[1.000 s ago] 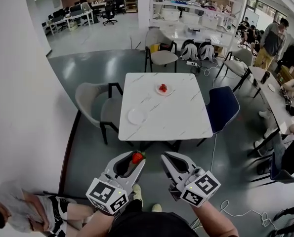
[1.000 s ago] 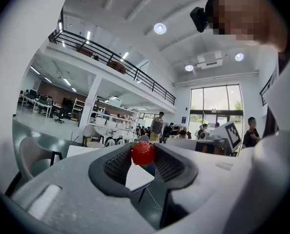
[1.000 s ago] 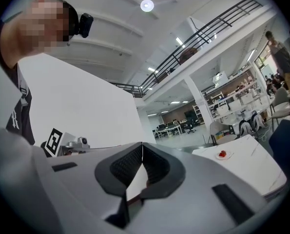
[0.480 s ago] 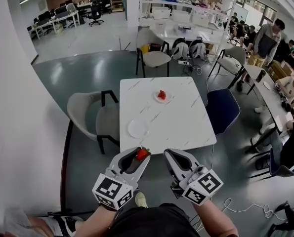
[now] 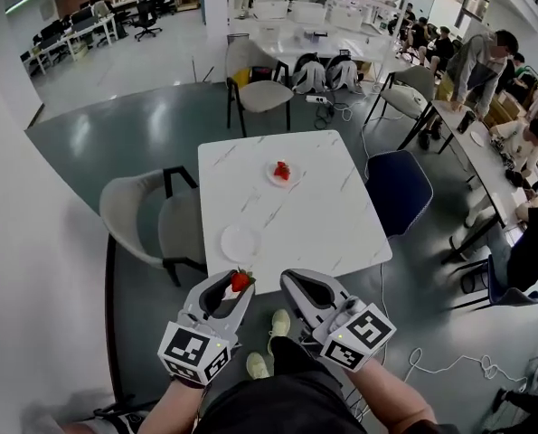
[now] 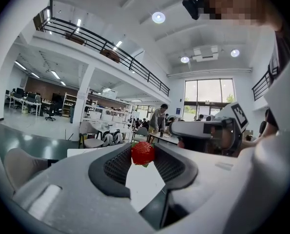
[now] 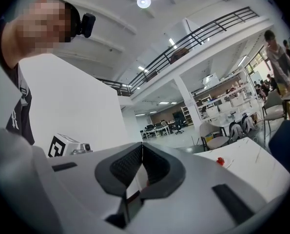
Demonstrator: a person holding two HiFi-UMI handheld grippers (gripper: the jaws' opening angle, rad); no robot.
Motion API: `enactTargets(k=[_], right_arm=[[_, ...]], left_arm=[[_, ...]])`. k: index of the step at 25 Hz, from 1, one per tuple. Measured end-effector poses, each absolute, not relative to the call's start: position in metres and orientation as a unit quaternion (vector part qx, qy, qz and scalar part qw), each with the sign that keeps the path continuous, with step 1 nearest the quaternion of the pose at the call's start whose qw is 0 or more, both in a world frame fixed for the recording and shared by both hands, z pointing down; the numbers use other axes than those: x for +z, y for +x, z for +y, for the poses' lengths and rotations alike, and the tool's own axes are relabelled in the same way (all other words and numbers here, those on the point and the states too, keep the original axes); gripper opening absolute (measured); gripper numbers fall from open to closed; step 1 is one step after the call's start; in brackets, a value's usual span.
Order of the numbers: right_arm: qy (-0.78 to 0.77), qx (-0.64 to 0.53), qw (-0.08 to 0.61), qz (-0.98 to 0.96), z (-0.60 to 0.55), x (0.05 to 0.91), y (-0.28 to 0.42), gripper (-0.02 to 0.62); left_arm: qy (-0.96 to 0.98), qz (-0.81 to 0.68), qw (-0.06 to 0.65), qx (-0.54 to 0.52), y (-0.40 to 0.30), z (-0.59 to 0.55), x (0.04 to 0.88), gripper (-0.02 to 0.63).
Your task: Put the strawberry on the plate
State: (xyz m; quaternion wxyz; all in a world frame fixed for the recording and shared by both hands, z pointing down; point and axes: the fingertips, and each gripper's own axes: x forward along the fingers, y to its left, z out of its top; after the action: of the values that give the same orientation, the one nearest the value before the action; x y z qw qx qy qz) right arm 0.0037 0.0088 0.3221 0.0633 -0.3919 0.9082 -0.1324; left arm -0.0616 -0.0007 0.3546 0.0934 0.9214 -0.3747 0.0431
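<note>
A red strawberry [image 5: 240, 281] [image 6: 143, 153] is pinched between the tips of my left gripper [image 5: 241, 285] [image 6: 143, 156], held in the air just short of the white marble table's near edge [image 5: 323, 265]. An empty white plate [image 5: 240, 241] lies on the table's near left part, just beyond the held strawberry. A second small plate [image 5: 272, 180] farther back carries another strawberry [image 5: 282, 171] [image 7: 221, 161]. My right gripper [image 5: 293, 281] [image 7: 142, 146] is shut with nothing in it, beside the left one.
A grey chair [image 5: 146, 218] stands at the table's left, a blue chair [image 5: 397, 191] at its right and a grey chair [image 5: 259, 93] behind it. People sit and stand at long tables [image 5: 486, 143] on the right. A cable [image 5: 431, 362] lies on the floor.
Both grippers have come nearer the table, from well short of it to its near edge. The left gripper still holds the strawberry; the right stays shut.
</note>
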Motion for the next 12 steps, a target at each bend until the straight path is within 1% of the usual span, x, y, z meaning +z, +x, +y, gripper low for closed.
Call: enactTargets(k=[12], right_arm=[[-0.362,-0.139,0.052,0.92,-0.133,0.348,0.01,0.004]], left_arm=[[0.897,-0.419,0.117,0.077,-0.062,-0.123,0.399,0.148]])
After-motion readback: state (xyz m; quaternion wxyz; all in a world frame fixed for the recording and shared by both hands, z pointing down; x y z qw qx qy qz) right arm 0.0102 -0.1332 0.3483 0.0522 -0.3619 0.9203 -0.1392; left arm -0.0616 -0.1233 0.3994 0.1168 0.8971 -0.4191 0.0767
